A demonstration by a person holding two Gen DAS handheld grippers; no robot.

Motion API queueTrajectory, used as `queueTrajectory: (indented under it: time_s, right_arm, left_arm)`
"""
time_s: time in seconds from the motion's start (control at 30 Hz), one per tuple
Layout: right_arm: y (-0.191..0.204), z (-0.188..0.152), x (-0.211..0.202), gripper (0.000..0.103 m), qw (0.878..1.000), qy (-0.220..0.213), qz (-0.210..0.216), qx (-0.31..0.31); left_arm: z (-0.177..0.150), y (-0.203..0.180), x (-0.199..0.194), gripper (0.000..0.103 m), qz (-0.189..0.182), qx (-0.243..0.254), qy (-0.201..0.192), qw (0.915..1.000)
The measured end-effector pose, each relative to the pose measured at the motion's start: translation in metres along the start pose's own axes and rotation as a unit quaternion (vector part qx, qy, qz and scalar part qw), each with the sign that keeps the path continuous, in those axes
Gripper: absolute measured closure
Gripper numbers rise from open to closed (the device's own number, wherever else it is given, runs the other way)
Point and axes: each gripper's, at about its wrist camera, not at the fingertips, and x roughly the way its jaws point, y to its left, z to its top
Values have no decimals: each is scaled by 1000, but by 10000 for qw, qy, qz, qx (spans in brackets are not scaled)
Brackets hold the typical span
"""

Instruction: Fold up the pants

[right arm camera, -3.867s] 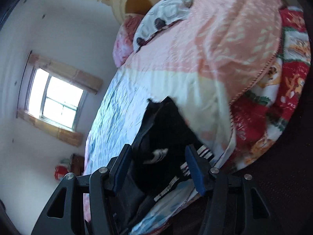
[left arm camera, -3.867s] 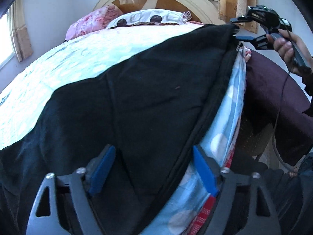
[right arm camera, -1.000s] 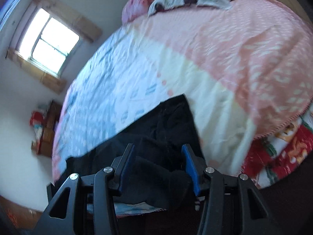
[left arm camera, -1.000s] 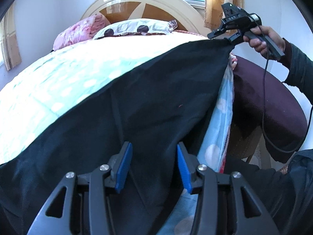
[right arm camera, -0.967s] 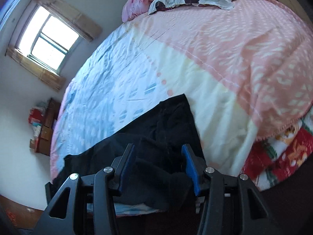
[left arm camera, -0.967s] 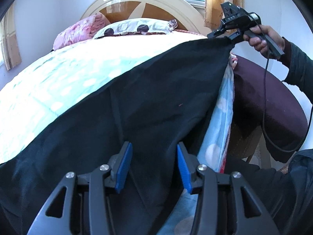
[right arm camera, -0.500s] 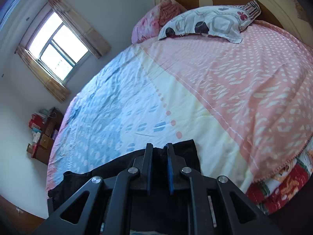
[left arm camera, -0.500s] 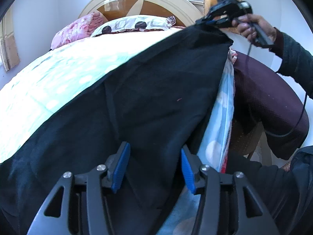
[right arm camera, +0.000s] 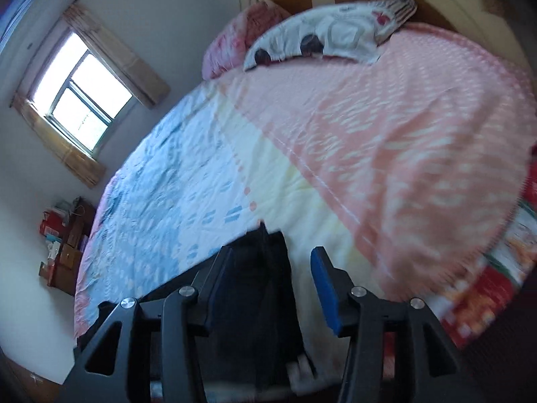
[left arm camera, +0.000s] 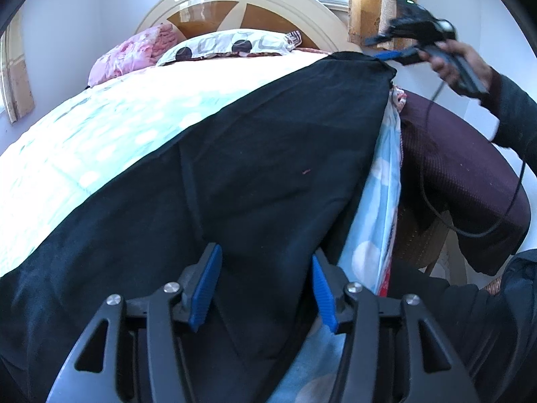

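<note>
The right gripper (left arm camera: 386, 47), clamped on the pants' (left arm camera: 251, 168) far corner half a second ago, is now seen opening, the corner let go. In the left wrist view, the black pants are spread along the bed's (left arm camera: 84, 141) near edge; the left gripper (left arm camera: 265, 288) is held half open over them, nothing pinched. In the right wrist view, the pants' (right arm camera: 265, 268) corner is seen between the spreading pads (right arm camera: 324, 288), untouched.
</note>
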Motion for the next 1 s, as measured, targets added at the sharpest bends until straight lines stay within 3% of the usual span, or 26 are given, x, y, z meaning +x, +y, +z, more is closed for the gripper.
queueTrajectory:
  time_s: [0.17, 0.27, 0.33, 0.4, 0.53, 0.67, 0.77, 0.8, 0.83, 0.9, 1.0]
  right_arm:
    - [-2, -44, -9, 53, 9991, 337, 128, -241]
    - [2, -56, -4, 54, 9984, 314, 263, -379]
    - [3, -55, -4, 85, 9987, 204, 228, -399]
    - [2, -52, -6, 92, 9991, 78, 198, -367]
    - [5, -47, -11, 94, 9990, -78, -19, -430]
    - [-3, -47, 8, 94, 9987, 110, -307, -392]
    - [-8, -50, 13, 92, 9988, 182, -299, -344]
    - [-10, -50, 8, 86, 9994, 153, -240, -189]
    - [-11, -50, 5, 70, 9995, 149, -266, -109]
    - [-14, -54, -11, 52, 9994, -78, -317, 98]
    - [-19, -66, -36, 52, 9976, -327, 210, 577]
  left_arm:
    - [-1, 1, -1, 48, 8, 38, 0, 10000]
    - [-1, 1, -1, 48, 17, 44, 0, 10000]
    - [-1, 0, -2, 48, 22, 36, -8, 10000]
    - [-2, 0, -1, 48, 25, 41, -31, 10000]
    - [-3, -2, 0, 47, 45, 107, -50, 9999]
    - [-5, 0, -1, 46, -39, 75, -76, 9999]
    - [-4, 0, -5, 46, -44, 57, -74, 9999]
    - [-4, 0, -7, 46, -58, 20, -60, 10000]
    - [-4, 0, -10, 46, -75, -7, -65, 10000]
    - [-5, 0, -17, 46, -59, -70, -144, 9999]
    - [-6, 5, -28, 42, 63, -304, -346, 9989]
